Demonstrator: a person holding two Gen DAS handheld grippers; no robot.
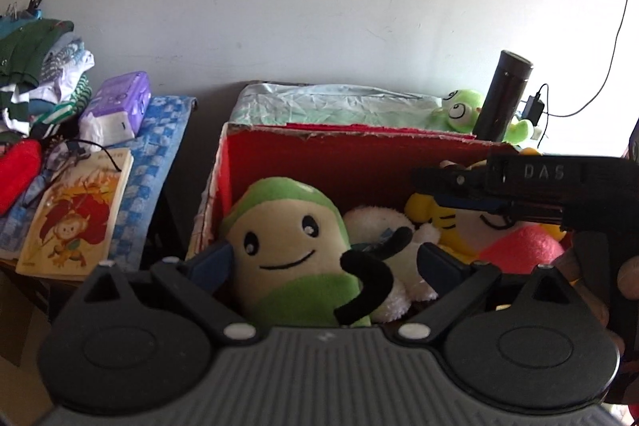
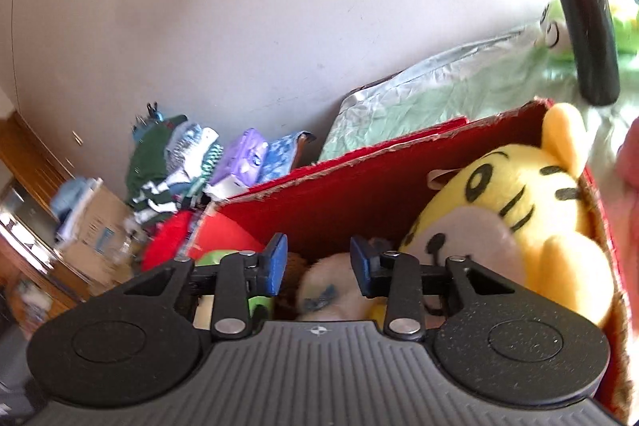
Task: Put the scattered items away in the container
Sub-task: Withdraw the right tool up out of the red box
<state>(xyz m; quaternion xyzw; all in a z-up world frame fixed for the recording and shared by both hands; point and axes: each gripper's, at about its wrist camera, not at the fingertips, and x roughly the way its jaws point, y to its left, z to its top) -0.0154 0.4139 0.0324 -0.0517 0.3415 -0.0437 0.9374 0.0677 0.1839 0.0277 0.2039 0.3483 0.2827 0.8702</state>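
A red cardboard box [image 1: 319,154] holds several plush toys. A green-and-cream smiling plush [image 1: 287,250] lies at its left end, between the wide-apart fingers of my left gripper [image 1: 325,260], whose pads do not press it. Beside it lie a white plush [image 1: 383,222], a yellow tiger plush [image 2: 519,210] and a pink plush [image 1: 523,246]. My right gripper [image 2: 318,262] hovers over the box [image 2: 359,194] with a narrow gap between its blue pads and nothing in it. Behind the box, a green frog plush [image 1: 459,110] sits on the pale green sheet.
A black flask [image 1: 499,94] stands by the frog. To the left are a pile of clothes [image 1: 40,74], a purple tissue pack [image 1: 120,102], a picture book [image 1: 76,222] and a blue checked cloth [image 1: 159,130]. A charger and cable [image 1: 533,106] hang at the right wall.
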